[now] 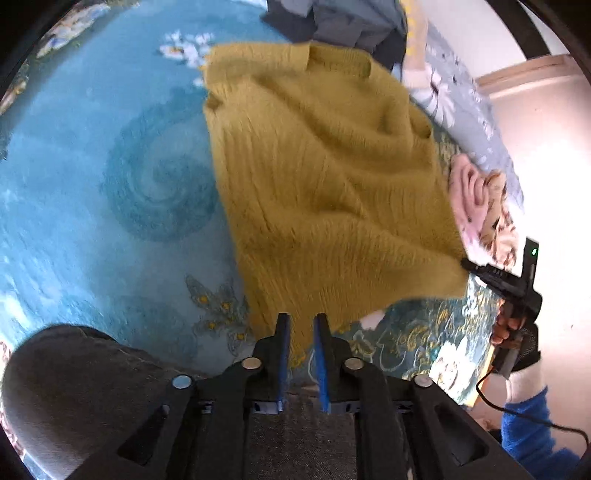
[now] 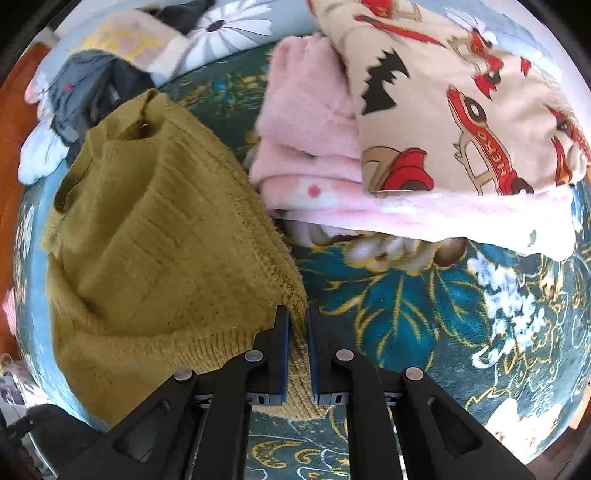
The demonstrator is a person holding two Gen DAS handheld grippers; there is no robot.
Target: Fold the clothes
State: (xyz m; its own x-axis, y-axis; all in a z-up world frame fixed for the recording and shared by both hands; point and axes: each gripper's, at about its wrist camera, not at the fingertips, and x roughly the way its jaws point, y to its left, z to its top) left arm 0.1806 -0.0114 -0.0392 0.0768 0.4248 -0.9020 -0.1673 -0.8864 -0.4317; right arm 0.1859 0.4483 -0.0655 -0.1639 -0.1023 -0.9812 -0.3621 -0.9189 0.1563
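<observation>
A mustard yellow knit sweater (image 1: 325, 177) lies spread on a blue patterned bedspread (image 1: 92, 177), neckline at the far end. My left gripper (image 1: 302, 321) is shut on the sweater's near hem corner. My right gripper (image 2: 297, 314) is shut on the other hem corner of the sweater (image 2: 159, 236); the ribbed hem passes between its pads. In the left wrist view the right gripper (image 1: 466, 264) pinches the sweater's right corner, lifted slightly off the bed.
A folded pink garment (image 2: 314, 155) and a cream cartoon-print garment (image 2: 461, 96) lie stacked to the right of the sweater. Dark grey clothes (image 1: 332, 22) are piled beyond the neckline. A daisy-print pillow (image 2: 229, 29) lies at the back. My knee (image 1: 74, 387) is at lower left.
</observation>
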